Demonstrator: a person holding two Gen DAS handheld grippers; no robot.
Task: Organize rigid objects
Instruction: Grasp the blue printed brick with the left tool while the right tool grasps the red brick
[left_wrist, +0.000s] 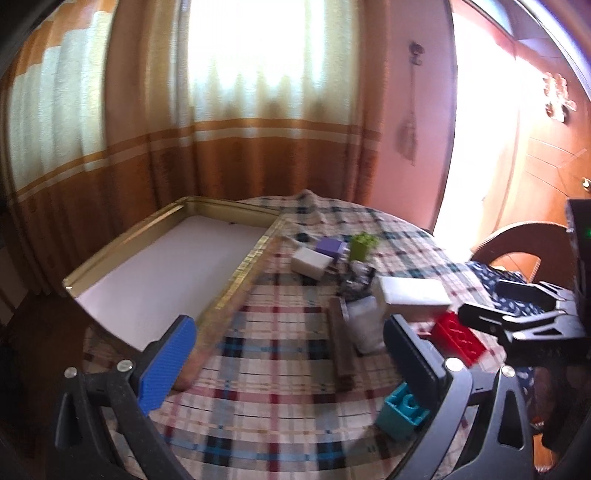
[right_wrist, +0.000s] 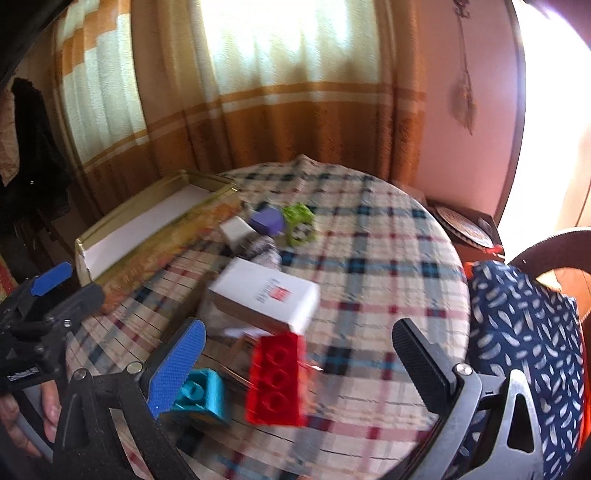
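Presently we list what lies on the round table (right_wrist: 388, 229) under its plaid cloth, with both of our tools empty.

- Left gripper (left_wrist: 291, 354): released, jaws at full spread, nothing between them; it hangs over bare cloth beside the tray, tilted downward.
- Right gripper (right_wrist: 299, 362): likewise released and wide; the red brick (right_wrist: 275, 380) sits on the cloth in the gap between its jaws, untouched. We judge this the likeliest first pick, since the jaws already straddle it.
- Gold-rimmed tray (left_wrist: 236, 269): at the table's left edge, white floor bare. We take it as the intended destination, being the only container in view.
- Teal brick (right_wrist: 201, 397): close beside the red one, partly behind the right gripper's blue pad.
- White box (right_wrist: 266, 291): largest of the heap, resting tilted on top of other items, which are too blurred to name. Lifting what lies beneath it could tip it.
- Small white block (left_wrist: 310, 262), purple block (left_wrist: 330, 246) and green brick (left_wrist: 362, 245): clustered near the tray's far corner, touching or nearly so.
- Brown strip (left_wrist: 341, 350): lying flat along the cloth near the heap; its nature is unclear.

Nothing is yet in the tray, so we judge the sorting barely begun.
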